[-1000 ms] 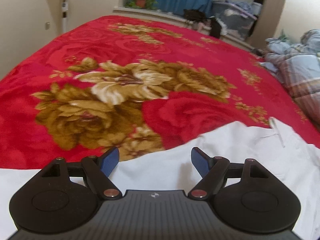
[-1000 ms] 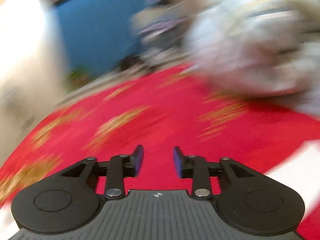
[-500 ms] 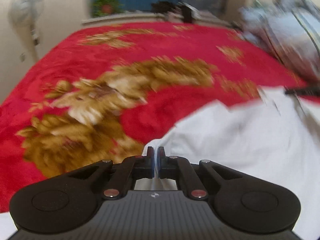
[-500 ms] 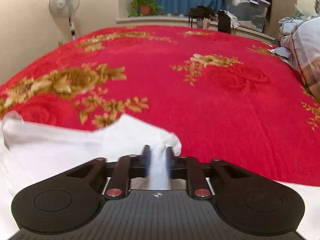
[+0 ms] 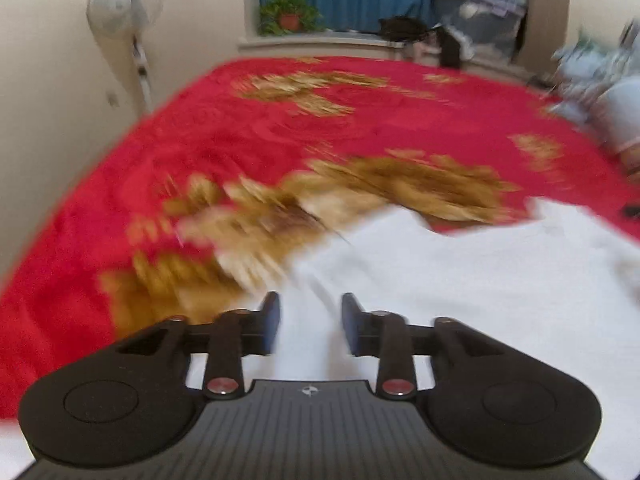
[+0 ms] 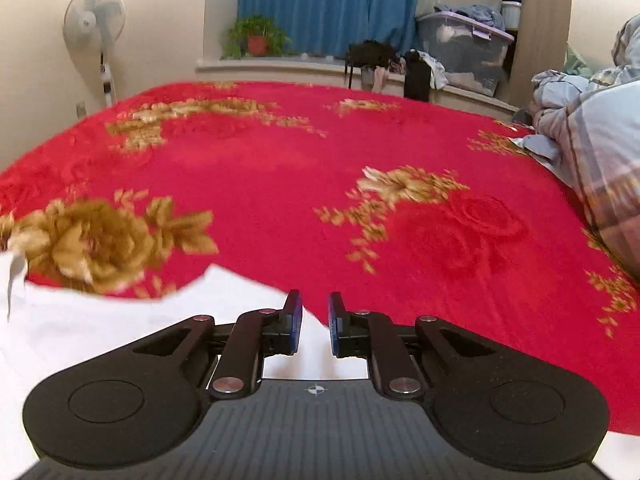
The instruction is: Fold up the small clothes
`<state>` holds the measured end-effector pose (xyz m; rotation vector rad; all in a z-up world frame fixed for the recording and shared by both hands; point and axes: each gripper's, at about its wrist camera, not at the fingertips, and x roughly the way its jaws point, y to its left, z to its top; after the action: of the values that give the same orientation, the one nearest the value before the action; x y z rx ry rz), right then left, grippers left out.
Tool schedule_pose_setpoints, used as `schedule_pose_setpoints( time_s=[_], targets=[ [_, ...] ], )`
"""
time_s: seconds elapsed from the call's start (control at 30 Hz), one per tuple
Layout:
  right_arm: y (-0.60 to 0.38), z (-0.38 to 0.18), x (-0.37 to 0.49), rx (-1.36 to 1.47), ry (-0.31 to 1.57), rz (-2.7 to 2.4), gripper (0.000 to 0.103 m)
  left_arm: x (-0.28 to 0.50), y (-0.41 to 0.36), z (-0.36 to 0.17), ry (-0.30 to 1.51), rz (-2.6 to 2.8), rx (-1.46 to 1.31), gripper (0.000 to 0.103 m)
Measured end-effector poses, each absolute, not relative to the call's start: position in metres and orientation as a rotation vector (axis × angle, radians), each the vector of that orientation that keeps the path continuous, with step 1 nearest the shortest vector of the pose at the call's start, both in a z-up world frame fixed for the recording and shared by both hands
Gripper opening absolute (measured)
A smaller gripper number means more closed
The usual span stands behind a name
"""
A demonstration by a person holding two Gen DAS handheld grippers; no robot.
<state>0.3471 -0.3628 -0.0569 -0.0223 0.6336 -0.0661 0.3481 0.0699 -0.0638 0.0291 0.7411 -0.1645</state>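
A lidded storage bin [image 6: 464, 46] (cloth inside) sits far ahead of the right gripper [image 6: 315, 322]. Both grippers' jaws are opening over the white garment [image 5: 460, 280], gripping nothing; left gripper [image 5: 310, 322]; garment's long axis unclear.

The white garment [image 5: 460, 280] is a plain, unprinted cloth lying spread on the bed. In the left wrist view it fills the lower right of the frame, its upper edge uneven and its surface softly creased. In the right wrist view it occupies the lower left, with a pointed edge near centre.
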Motion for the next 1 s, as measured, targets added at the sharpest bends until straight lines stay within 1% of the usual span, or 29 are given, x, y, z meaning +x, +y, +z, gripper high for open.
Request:
schedule_pose_setpoints(
  time_s=[0.1, 0.17, 0.2, 0.27, 0.33, 0.4, 0.5, 0.67, 0.77, 0.8, 0.83, 0.87, 0.93, 1.0],
  targets=[
    [-0.373, -0.050, 0.291, 0.003, 0.649, 0.029, 0.019, 0.286, 0.067, -0.066, 0.808, -0.290, -0.008, 0.039],
    [-0.380, -0.048, 0.250, 0.001, 0.673, 0.056, 0.026, 0.246, 0.065, -0.076, 0.862, -0.336, 0.002, 0.040],
    [-0.385, -0.050, 0.230, 0.011, 0.712, 0.054, 0.027, 0.229, 0.065, -0.082, 0.908, -0.343, 0.002, 0.040],
    [-0.393, -0.055, 0.193, 0.048, 0.801, 0.039, 0.027, 0.196, 0.072, -0.095, 1.007, -0.317, -0.014, 0.040],
    [-0.402, -0.059, 0.159, 0.099, 0.873, 0.018, 0.027, 0.158, 0.078, -0.092, 1.017, -0.289, -0.006, 0.040],
    [-0.405, -0.064, 0.128, 0.125, 0.955, 0.022, 0.028, 0.131, 0.081, -0.087, 1.084, -0.267, -0.002, 0.040],
    [-0.400, -0.073, 0.084, 0.113, 1.049, 0.009, 0.028, 0.091, 0.094, -0.081, 1.154, -0.244, -0.084, 0.040],
    [-0.408, -0.080, 0.019, 0.240, 1.067, -0.029, 0.028, 0.051, 0.103, -0.096, 1.146, -0.292, -0.270, 0.040],
    [-0.404, -0.081, 0.000, 0.251, 1.054, -0.041, 0.028, 0.046, 0.088, -0.102, 1.137, -0.340, -0.223, 0.040],
    [-0.400, -0.081, -0.005, 0.245, 1.045, -0.037, 0.028, 0.044, 0.085, -0.103, 1.126, -0.339, -0.202, 0.036],
    [-0.398, -0.082, -0.004, 0.251, 1.040, -0.034, 0.028, 0.042, 0.083, -0.102, 1.121, -0.360, -0.177, 0.006],
    [-0.396, -0.084, -0.006, 0.261, 1.034, -0.034, 0.029, 0.040, 0.082, -0.100, 1.117, -0.380, -0.157, 0.004],
    [-0.392, -0.085, -0.007, 0.277, 1.009, -0.032, 0.028, 0.033, 0.091, -0.081, 1.056, -0.385, -0.178, 0.003],
    [-0.390, -0.083, -0.009, 0.322, 0.985, 0.000, 0.007, 0.024, 0.106, -0.052, 0.951, -0.376, -0.185, 0.003]
  ],
)
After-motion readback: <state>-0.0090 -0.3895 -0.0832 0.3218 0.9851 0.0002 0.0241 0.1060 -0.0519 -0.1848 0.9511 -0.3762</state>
